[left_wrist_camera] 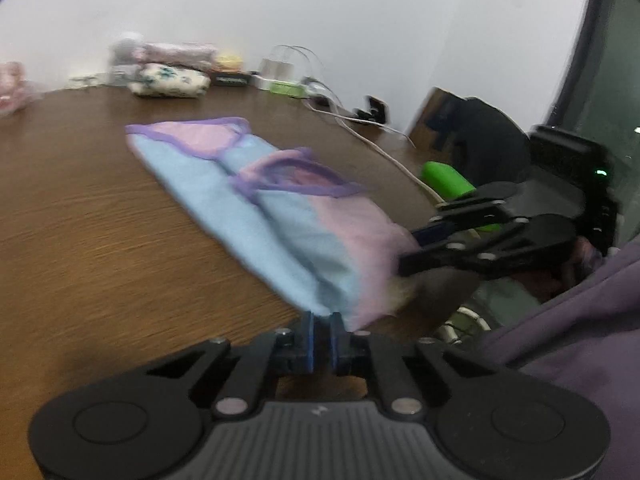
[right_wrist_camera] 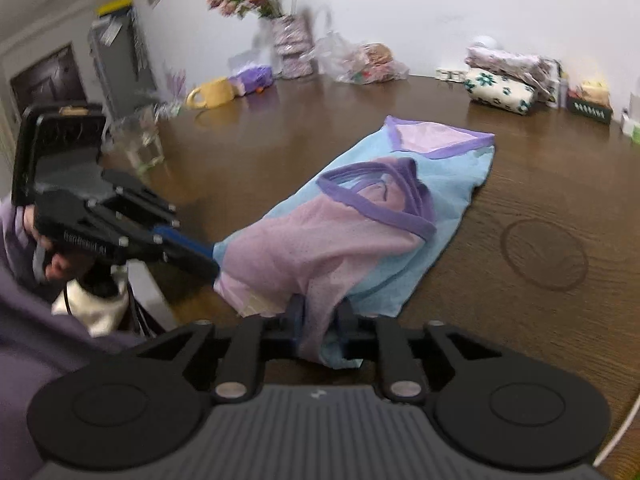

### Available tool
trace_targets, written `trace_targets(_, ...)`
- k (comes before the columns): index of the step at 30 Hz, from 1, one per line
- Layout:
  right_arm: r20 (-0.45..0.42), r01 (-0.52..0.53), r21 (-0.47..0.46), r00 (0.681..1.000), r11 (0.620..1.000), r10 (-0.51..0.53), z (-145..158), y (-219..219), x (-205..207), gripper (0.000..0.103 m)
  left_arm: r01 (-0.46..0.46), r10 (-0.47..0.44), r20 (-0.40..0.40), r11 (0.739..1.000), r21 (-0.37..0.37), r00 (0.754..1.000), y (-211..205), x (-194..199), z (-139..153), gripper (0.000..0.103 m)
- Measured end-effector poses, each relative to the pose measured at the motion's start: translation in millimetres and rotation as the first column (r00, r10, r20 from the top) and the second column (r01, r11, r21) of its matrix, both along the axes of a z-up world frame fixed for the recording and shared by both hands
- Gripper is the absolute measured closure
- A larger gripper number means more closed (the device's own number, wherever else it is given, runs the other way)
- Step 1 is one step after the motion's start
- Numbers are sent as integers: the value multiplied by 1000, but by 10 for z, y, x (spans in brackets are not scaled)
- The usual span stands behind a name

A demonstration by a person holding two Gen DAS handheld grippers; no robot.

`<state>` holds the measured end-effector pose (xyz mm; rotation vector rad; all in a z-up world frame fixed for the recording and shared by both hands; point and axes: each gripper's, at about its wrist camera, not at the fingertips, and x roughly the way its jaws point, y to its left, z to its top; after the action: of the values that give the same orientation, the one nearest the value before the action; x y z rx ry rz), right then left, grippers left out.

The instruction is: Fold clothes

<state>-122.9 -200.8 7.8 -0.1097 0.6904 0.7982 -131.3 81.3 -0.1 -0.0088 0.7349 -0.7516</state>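
A blue and pink garment (right_wrist_camera: 360, 232) with purple trim lay lengthwise on the brown wooden table (right_wrist_camera: 540, 208), folded into a long strip, its near hem lifted off the tabletop. The left gripper (left_wrist_camera: 322, 322) had its blue-padded fingers (left_wrist_camera: 307, 326) closed almost together on the blue corner of that hem. The right gripper (right_wrist_camera: 320, 312) pinched the pink part of the hem, its fingers narrowly apart with cloth bunched between them. The two grippers were near each other at the table's near edge. Farther back, a floral folded bundle (right_wrist_camera: 500, 92) sat by the wall, and a yellow mug (right_wrist_camera: 214, 92) stood near a vase of flowers (right_wrist_camera: 288, 40).
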Motion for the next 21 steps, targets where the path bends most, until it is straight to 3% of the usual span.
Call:
trace_targets(3, 44, -49, -4, 998, 999, 49, 61, -18, -114, 46, -13, 13, 51, 1000, -7, 999, 47, -95, 56, 67)
trace_targets(5, 68, -88, -2, 994, 996, 88, 94, -38, -172, 45, 24, -24, 79, 1000, -9, 997, -24, -137, 83, 39)
trace_targets(6, 75, -95, -12, 993, 995, 96, 88, -41, -182, 45, 34, -34, 81, 999, 0, 996, -56, -137, 68, 38)
trace_targets(9, 87, -88, -61, 992, 994, 93, 23, -34, -170, 50, 61, -64, 84, 998, 28, 994, -150, -136, 25, 39)
trace_targets(10, 89, -83, -72, 992, 994, 90, -5, -31, -165, 61, 71, -74, 85, 997, 38, 994, -181, -136, 11, 46)
trace_targets(12, 94, -77, -73, 992, 994, 84, -63, -40, -156, 75, 89, -94, 87, 994, 57, 992, -244, -135, -18, 68)
trace_targets(13, 96, -78, -66, 992, 995, 84, -73, -47, -163, 92, 98, -104, 87, 993, 66, 991, -275, -135, -32, 82)
trace_targets(14, 91, -84, -66, 992, 994, 89, -71, -49, -174, 93, 107, -114, 88, 991, 76, 990, -306, -135, -47, 88)
trace_targets(15, 86, -89, -69, 992, 994, 95, -65, -50, -189, 93, 116, -124, 88, 990, 85, 988, -338, -135, -61, 94)
trace_targets(18, 96, -108, -73, 989, 991, 115, -28, -55, -260, 90, 108, -115, 83, 991, 82, 990, -264, -146, -58, 94)
trace_targets(20, 116, -99, -63, 988, 993, 106, -25, -90, -292, 65, 99, -108, 102, 991, 88, 989, -238, -157, -55, 87)
trace_targets(21, 128, -93, -58, 987, 994, 100, -26, -109, -306, 45, 94, -104, 113, 991, 91, 988, -248, -160, -59, 86)
